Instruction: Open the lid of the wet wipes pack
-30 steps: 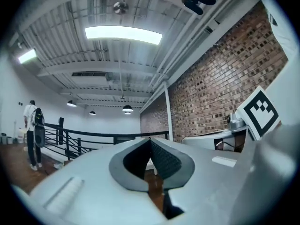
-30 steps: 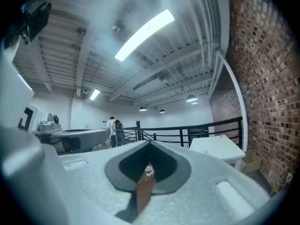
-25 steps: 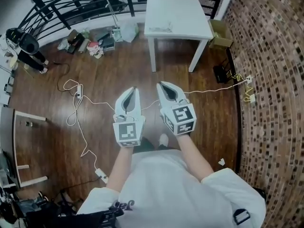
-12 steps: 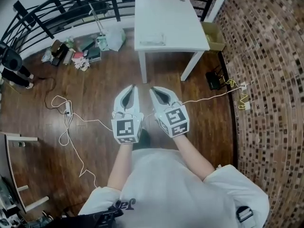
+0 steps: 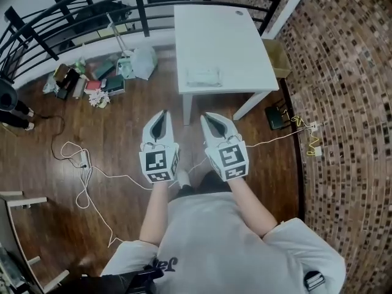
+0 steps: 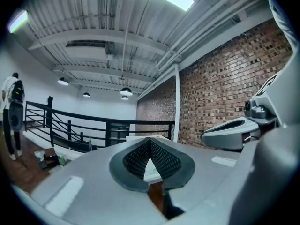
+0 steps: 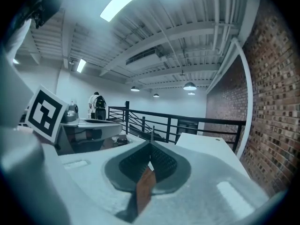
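The wet wipes pack is a pale flat packet lying near the front edge of the white table. Its lid cannot be made out from here. My left gripper and right gripper are held side by side over the wooden floor, just short of the table's front edge and pointing at it. Both are shut with nothing between the jaws. In the left gripper view the jaws meet at the tips, with the right gripper alongside. The right gripper view shows its shut tips and the table ahead.
A black railing runs along the back, with bags and clutter on the floor below it. A white cable with a power strip trails at the left. A cardboard box and a brick wall stand at the right. A person stands far off.
The table and wipes pack have come closer in the head view as both grippers moved forward toward it. Both stayed shut.
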Motion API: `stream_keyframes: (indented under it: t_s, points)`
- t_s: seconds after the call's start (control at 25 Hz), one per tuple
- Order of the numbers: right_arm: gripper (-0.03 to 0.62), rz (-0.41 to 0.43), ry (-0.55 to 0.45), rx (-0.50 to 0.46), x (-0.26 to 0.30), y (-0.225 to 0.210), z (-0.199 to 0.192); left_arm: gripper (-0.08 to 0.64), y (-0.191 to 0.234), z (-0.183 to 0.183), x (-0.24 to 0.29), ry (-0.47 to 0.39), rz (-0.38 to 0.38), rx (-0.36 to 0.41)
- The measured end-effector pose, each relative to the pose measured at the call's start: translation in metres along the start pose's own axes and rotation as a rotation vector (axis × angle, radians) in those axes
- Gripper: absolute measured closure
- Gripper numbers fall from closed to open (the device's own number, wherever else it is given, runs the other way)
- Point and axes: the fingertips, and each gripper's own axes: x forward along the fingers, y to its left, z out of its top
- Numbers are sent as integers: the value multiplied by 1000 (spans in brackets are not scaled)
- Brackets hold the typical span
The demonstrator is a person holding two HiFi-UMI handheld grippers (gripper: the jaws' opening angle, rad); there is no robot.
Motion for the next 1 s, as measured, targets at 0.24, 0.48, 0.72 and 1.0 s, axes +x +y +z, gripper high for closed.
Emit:
stream_keyframes:
  t_s: [0.24,0.48,0.72,1.0]
  points:
    - [604,-21,50,12,45,-45,-15,543,5,-25,69,66,-39,-9]
    - [604,-11,-27,3,115,-116,25,543,2,0,158,59,-62,139]
    - [604,10,-74,5,172,-182,50,543,-1,11,242,57,-55,152]
    - [604,70,28,94,217,-201,2,543,13,-32,269,175,-26,132]
